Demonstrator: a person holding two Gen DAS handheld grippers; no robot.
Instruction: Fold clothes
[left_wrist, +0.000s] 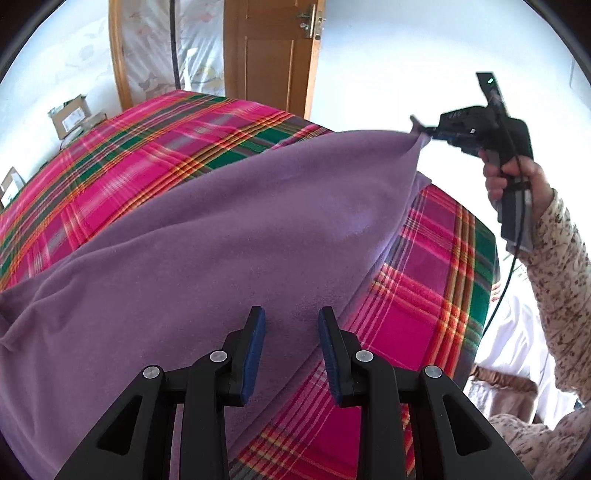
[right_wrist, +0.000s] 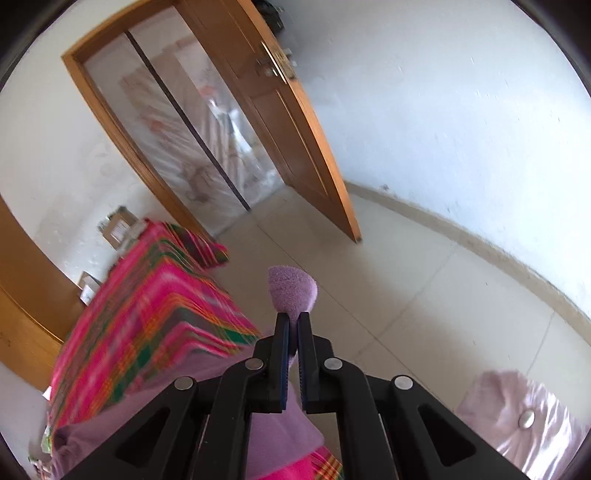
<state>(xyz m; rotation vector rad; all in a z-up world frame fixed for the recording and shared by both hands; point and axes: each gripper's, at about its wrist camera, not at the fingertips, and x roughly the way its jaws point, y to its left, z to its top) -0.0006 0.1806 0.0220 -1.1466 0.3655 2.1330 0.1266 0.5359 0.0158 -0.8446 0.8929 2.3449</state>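
Fleece garment (left_wrist: 229, 236): soft, light, drapey. Your right gripper (right_wrist: 292, 321) is clamped on its corner; left gripper (left_wrist: 291, 325) hangs unclenched w/ nothing pinched. Take the near edge.

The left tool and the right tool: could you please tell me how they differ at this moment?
The left tool is open and holds nothing, while the right tool is shut on a corner of the purple garment. The left tool hovers low over the garment where it lies on the plaid bed cover; the right tool is raised off to the side, lifting its corner clear. Both are black with blue pads.
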